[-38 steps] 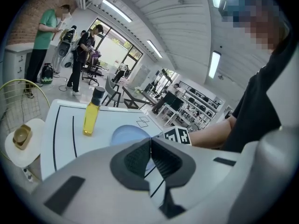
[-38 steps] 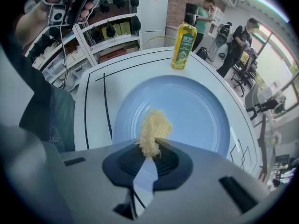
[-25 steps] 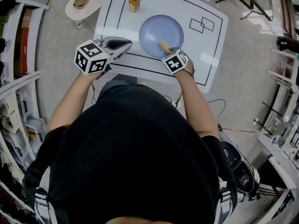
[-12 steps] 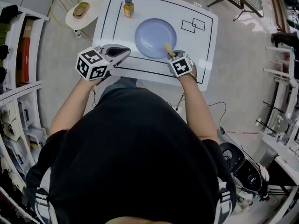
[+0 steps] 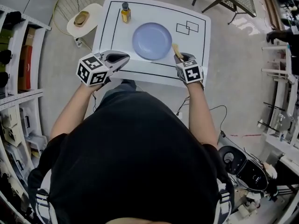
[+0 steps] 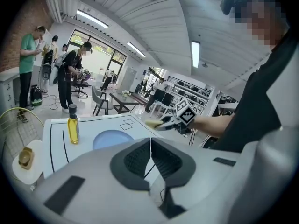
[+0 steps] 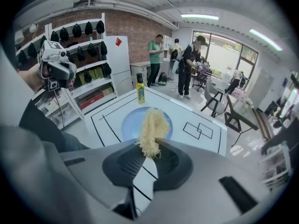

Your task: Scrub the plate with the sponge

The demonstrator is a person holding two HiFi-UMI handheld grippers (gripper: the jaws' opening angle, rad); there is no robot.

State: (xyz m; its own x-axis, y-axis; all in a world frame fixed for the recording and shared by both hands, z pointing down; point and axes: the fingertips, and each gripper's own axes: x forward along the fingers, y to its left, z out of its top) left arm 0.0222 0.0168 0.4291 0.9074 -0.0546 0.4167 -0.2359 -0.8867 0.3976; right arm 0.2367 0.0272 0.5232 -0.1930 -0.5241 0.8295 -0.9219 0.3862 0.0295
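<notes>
The right tongs [image 5: 179, 56] have slid off the round pale-blue plate [image 5: 152, 41]. A second ago they held the frayed yellow fibre sponge [image 5: 176, 49] over the plate's lower right rim, and half a second ago at its right edge. Now the sponge hangs over the bare white worktop [image 5: 202, 37], just right of the plate and no longer over it. These tongs are clenched on the sponge, whose tuft stands up out of the pads in the right gripper view.

The plate lies at the upper middle of the head view, inside the black outline drawn on the worktop, and looks bare. The left tongs [image 5: 122, 57] have kept to the lower left of the plate, pressed together with nothing between them.

My reading is that a scrubbing stroke has ended, or the scrubbing is over. More of it would need the sponge brought back onto the plate.

As for writing, the small bottle of yellow liquid [image 5: 125, 12], up and left of the plate, may carry a label, but it is too small to read. The marker cubes show only black-and-white squares, and the two overlapping rectangles drawn right of the plate hold no letters.
</notes>
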